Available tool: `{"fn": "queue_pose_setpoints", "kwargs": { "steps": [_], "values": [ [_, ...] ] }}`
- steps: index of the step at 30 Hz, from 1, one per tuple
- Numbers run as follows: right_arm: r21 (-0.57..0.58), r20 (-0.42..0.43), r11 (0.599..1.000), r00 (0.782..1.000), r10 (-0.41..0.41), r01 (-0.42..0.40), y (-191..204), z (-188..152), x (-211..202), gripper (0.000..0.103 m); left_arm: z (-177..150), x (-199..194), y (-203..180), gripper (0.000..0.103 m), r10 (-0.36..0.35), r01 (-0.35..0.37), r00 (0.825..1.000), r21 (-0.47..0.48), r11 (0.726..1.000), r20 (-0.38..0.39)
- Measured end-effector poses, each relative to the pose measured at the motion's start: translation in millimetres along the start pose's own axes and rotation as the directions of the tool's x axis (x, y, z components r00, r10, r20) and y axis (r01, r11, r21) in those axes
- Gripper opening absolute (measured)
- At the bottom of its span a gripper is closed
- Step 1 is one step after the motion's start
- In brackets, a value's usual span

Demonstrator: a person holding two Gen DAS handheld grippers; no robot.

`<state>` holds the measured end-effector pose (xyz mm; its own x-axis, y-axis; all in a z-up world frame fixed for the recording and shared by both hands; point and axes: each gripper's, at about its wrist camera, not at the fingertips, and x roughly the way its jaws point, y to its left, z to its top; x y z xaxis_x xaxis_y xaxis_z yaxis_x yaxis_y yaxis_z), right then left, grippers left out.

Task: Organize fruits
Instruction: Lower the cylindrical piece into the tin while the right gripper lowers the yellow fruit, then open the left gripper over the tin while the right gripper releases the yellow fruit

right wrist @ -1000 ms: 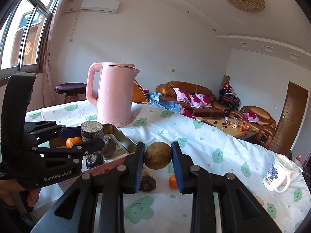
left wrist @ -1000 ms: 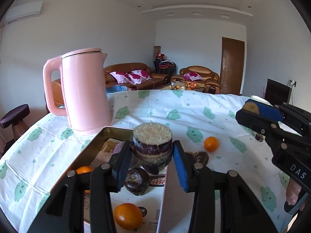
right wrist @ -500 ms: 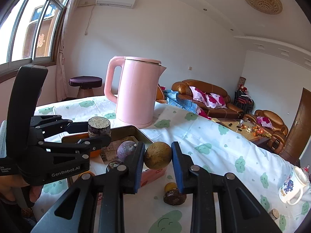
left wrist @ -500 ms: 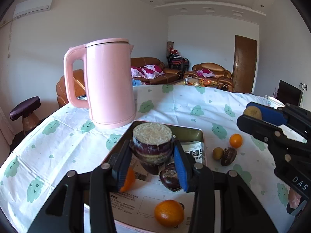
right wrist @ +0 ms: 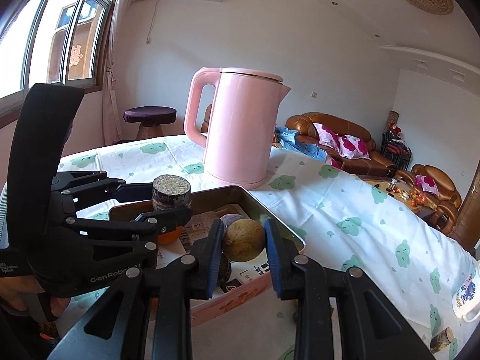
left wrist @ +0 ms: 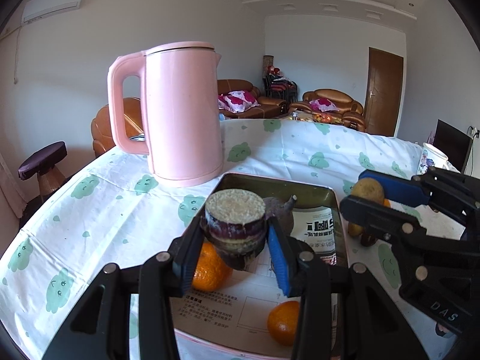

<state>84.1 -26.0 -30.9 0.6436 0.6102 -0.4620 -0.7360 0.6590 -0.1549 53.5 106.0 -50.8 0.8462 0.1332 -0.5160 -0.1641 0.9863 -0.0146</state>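
Note:
My left gripper (left wrist: 235, 240) is shut on a purple sugarcane piece (left wrist: 235, 225) and holds it above the pink tin tray (left wrist: 279, 181). It also shows in the right wrist view (right wrist: 171, 193). My right gripper (right wrist: 243, 241) is shut on a round brown fruit (right wrist: 243, 240), held over the tray's right side (right wrist: 271, 214). In the tray lie two oranges (left wrist: 210, 267) (left wrist: 282, 322), a purple fruit (left wrist: 280, 213) and a dark fruit partly hidden behind my fingers.
A tall pink kettle (left wrist: 180, 114) stands just behind the tray. Loose fruits (left wrist: 364, 235) lie on the tablecloth right of the tray. A white mug (right wrist: 466, 297) and a sugarcane stub (right wrist: 441, 340) sit at the table's right.
Both grippers have moved left and forward with their fruits; they now hang over the tray, closer to the kettle. Both stay shut.

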Motion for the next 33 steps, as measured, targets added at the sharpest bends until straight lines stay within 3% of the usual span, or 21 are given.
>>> {"fn": "queue_pose_setpoints", "kwargs": {
  "steps": [30,33],
  "values": [
    [0.006,-0.117,0.998,0.991,0.065,-0.065,16,-14,37,0.030,-5,16,14,0.045,0.029,-0.030,0.997,-0.007,1.000,-0.074],
    [-0.002,-0.104,0.999,0.994,0.034,-0.034,15,-15,33,0.038,-6,14,15,0.048,0.031,-0.032,0.997,-0.011,0.999,-0.070]
  ]
}}
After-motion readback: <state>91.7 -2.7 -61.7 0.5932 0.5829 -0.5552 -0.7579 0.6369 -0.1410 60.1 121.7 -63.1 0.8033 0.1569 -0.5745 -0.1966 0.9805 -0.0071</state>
